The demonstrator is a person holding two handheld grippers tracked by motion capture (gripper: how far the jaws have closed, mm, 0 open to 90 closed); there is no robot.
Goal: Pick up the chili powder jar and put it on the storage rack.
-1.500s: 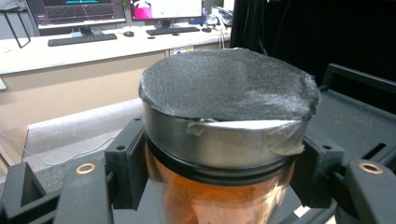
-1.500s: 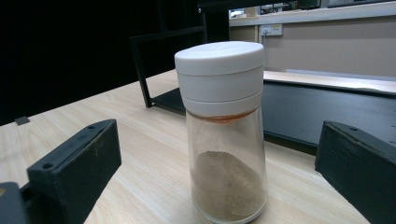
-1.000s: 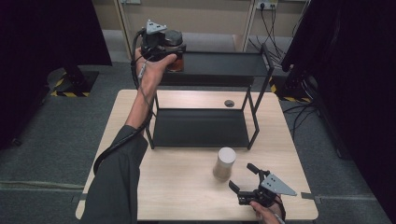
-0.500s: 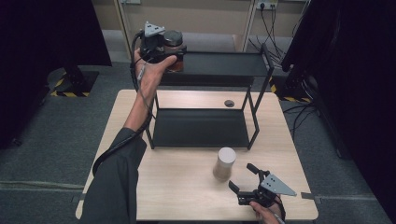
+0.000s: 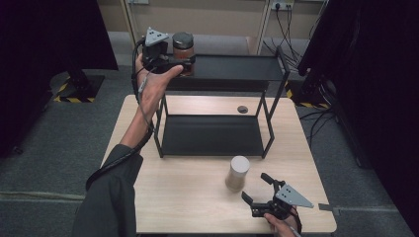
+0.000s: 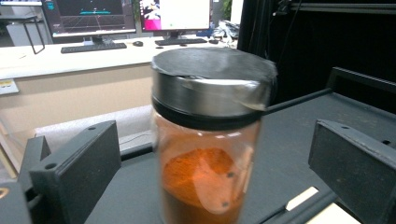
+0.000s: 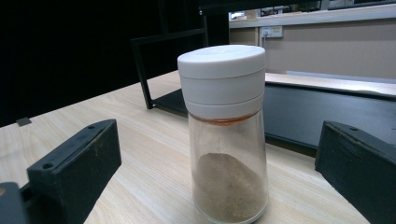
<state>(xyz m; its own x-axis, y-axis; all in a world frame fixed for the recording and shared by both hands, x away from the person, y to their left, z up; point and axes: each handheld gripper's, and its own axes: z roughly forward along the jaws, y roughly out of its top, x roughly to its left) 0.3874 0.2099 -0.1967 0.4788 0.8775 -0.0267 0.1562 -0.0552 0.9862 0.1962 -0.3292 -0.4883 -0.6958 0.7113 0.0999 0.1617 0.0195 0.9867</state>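
The big wooden desk (image 5: 197, 207) is sitting in the middle of a grey floor. A black rack (image 5: 269, 74) with two shelves is standing on the far half of the desk. A small dark round thing (image 5: 242, 109) is lying on the desk behind the rack.

A person's left arm in a dark sleeve (image 5: 111, 197) is reaching up from the bottom to the top shelf of the rack. The left hand (image 5: 153, 86) is holding the left gripper (image 5: 184, 60) at the left end of that shelf.

A jar with orange powder (image 6: 210, 140) and a shiny dark lid is standing upright on the top shelf, at its left end. The jar is sitting between the two black jaws of the left gripper. The jaws have just been opening. They are spread wide now, and there is a gap on each side of the jar, so they are not pinching it.

Near the front edge of the desk, on the right, the right hand (image 5: 281, 228) is holding the right gripper (image 5: 257, 187). Its jaws are spread wide too, and they are pointing at a shaker.

The shaker (image 7: 226, 135) is clear glass with a white cap and some brown powder at the bottom. It is standing upright on the desk, just in front of the rack. It is sitting between the two jaws, a little way ahead of them, and the jaws are not touching it.
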